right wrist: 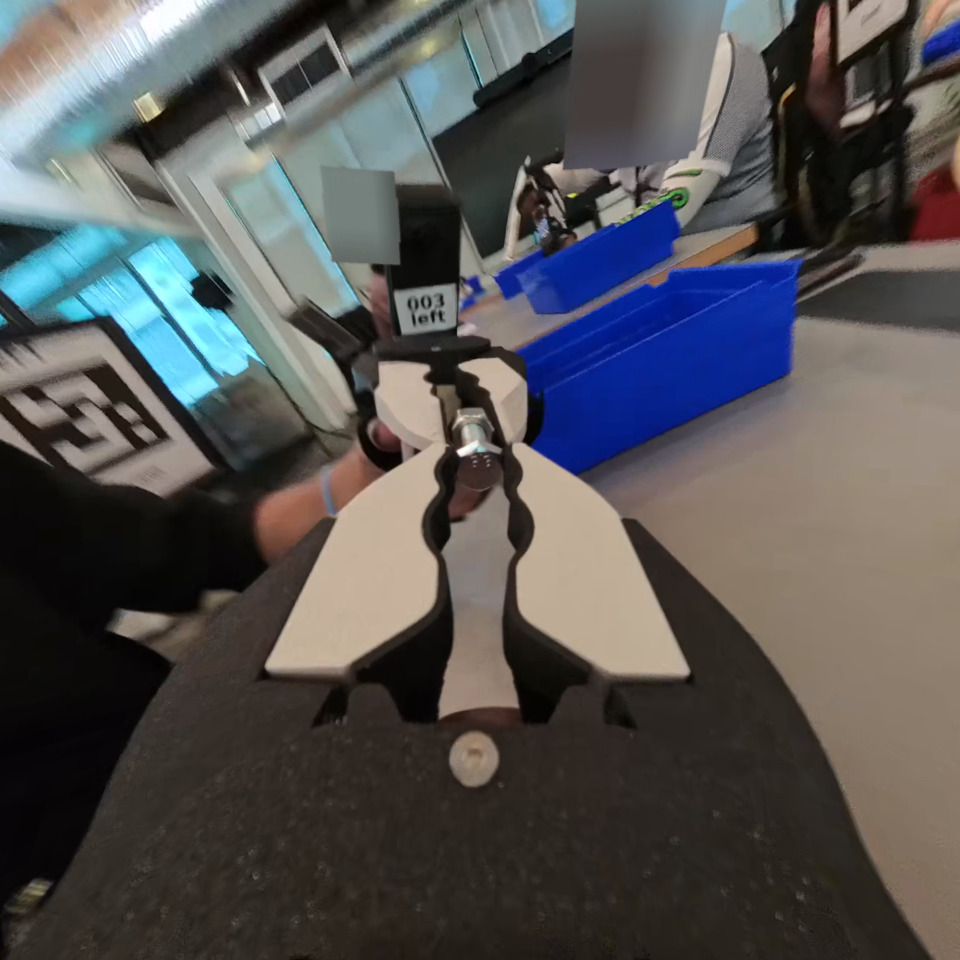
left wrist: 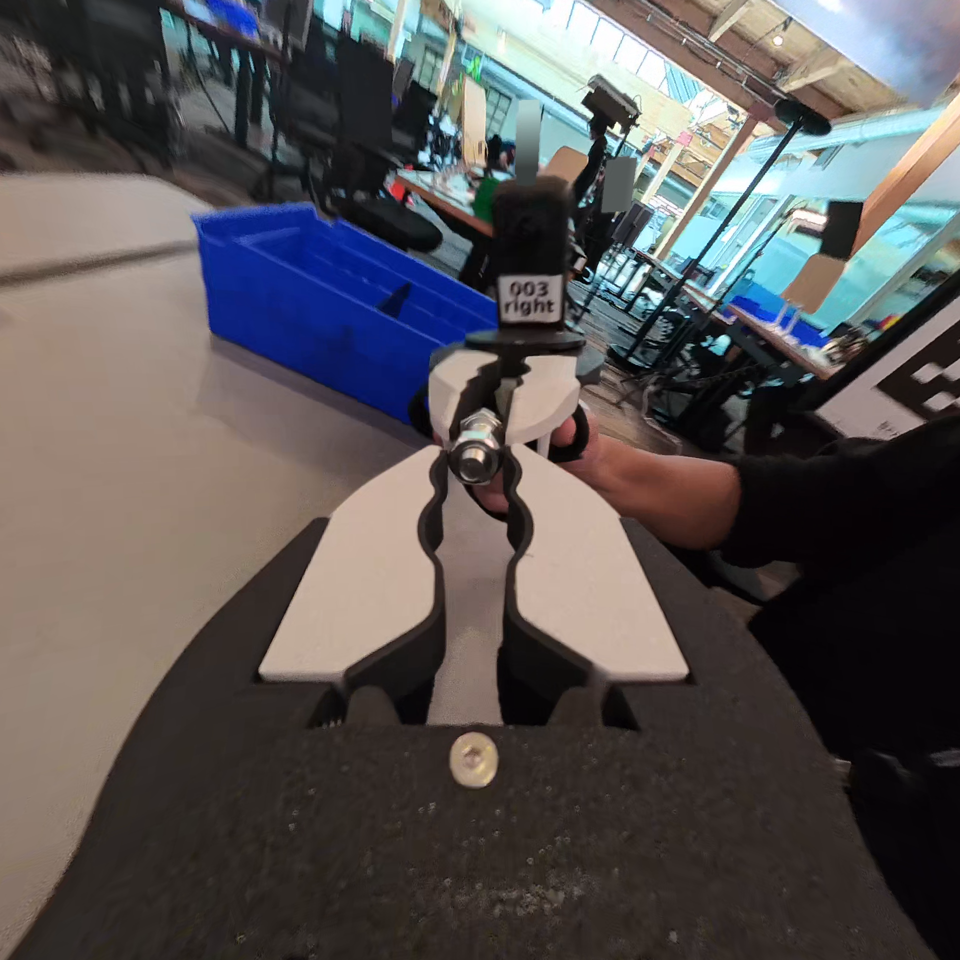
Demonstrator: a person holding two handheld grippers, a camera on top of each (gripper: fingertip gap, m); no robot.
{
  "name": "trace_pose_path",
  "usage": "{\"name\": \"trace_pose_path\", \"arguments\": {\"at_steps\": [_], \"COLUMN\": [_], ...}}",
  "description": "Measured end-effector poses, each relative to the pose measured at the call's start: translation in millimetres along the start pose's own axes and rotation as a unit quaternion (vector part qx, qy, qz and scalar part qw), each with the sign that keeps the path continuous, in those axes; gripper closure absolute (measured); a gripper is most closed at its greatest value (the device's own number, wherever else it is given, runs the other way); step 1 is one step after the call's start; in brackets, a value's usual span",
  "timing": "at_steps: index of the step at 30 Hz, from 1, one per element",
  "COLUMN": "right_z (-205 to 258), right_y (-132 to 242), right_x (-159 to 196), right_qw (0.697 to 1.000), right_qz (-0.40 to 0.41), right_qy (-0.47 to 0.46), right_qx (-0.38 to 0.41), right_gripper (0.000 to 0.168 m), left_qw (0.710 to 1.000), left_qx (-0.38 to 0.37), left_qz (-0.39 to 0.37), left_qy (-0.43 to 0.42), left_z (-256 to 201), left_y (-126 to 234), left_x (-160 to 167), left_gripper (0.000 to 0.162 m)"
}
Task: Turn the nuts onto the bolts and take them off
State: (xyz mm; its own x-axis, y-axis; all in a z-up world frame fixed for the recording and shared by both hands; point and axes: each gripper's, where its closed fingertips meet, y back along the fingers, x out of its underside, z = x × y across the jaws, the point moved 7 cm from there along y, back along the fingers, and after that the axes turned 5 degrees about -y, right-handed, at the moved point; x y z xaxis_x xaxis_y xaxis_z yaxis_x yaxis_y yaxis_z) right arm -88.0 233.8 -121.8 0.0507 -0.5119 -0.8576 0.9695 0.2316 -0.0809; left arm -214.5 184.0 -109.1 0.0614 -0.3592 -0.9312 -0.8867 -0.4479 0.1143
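Facing each other tip to tip above the grey table (right wrist: 779, 519), both tongs share one bolt (right wrist: 470, 434). The right gripper (right wrist: 477, 470) pinches its head — holding it from spinning, I'd judge — while the left gripper (left wrist: 474, 457) closes on the nut (left wrist: 475, 462) at the shank's far end, placed to twist it. A blue bin (left wrist: 322, 311) sits beyond. Threads are mostly hidden, so how far on the nut sits is unclear.

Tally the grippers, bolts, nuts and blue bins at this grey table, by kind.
grippers: 2 (left gripper, right gripper)
bolt: 1
nut: 1
blue bin: 1
Total: 5
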Motion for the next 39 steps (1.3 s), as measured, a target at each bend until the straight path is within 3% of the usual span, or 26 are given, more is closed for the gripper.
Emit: {"name": "trace_pose_path", "arguments": {"at_steps": [4,5,7,9,12,13,15,17,23,26,29,31,33,35,39], "right_z": [8,10,10,7,2,0,0,2,1,1,5,6,7,6,1], "right_y": [3,3,4,5,7,7,6,2,-2,-1,1,3,4,5,6], "right_x": [3,4,2,0,-3,-3,-3,-1,6,7,5,3,1,2,2], "right_qw": [0.978,0.973,0.976,0.984,0.996,0.998,0.999,0.998,0.996,0.997,0.998,0.998,0.998,0.998,0.998], "right_qz": [0.060,0.067,0.074,0.063,0.047,0.044,0.048,0.059,0.070,0.072,0.063,0.058,0.053,0.057,0.056], "right_qy": [0.189,0.211,0.198,0.160,0.071,0.048,0.005,-0.020,-0.037,-0.020,0.008,0.018,0.017,0.014,-0.007], "right_qx": [0.061,0.065,0.052,0.043,0.016,0.010,-0.014,-0.029,-0.036,-0.027,-0.024,-0.020,-0.027,-0.022,-0.020], "right_gripper": [0.151,0.151,0.151,0.151,0.151,0.151,0.151,0.151,0.151,0.151,0.151,0.151,0.151,0.151,0.151], "left_qw": [0.974,0.960,0.951,0.960,0.988,0.997,0.996,0.986,0.975,0.986,0.997,0.971,0.941,0.934,0.982], "left_qx": [0.051,0.070,0.099,0.104,0.062,0.026,-0.035,-0.064,-0.055,-0.038,0.035,0.098,0.153,0.164,0.109], "left_qz": [0.035,0.033,0.024,0.014,0.025,0.037,0.052,0.065,0.076,0.078,0.048,0.022,0.000,-0.005,0.007], "left_qy": [0.218,0.269,0.292,0.260,0.137,0.066,-0.064,-0.138,-0.203,-0.139,0.049,0.219,0.303,0.318,0.153], "left_z": [4,6,6,5,-1,-2,-6,-8,-15,-11,-5,2,5,7,-2], "left_y": [-3,-3,-3,-1,3,6,9,11,12,11,10,9,7,6,8], "left_x": [7,9,12,10,2,0,0,1,7,8,7,9,14,17,6], "left_gripper": [0.143,0.143,0.143,0.138,0.097,0.096,0.104,0.115,0.145,0.146,0.146,0.146,0.146,0.146,0.115]}}
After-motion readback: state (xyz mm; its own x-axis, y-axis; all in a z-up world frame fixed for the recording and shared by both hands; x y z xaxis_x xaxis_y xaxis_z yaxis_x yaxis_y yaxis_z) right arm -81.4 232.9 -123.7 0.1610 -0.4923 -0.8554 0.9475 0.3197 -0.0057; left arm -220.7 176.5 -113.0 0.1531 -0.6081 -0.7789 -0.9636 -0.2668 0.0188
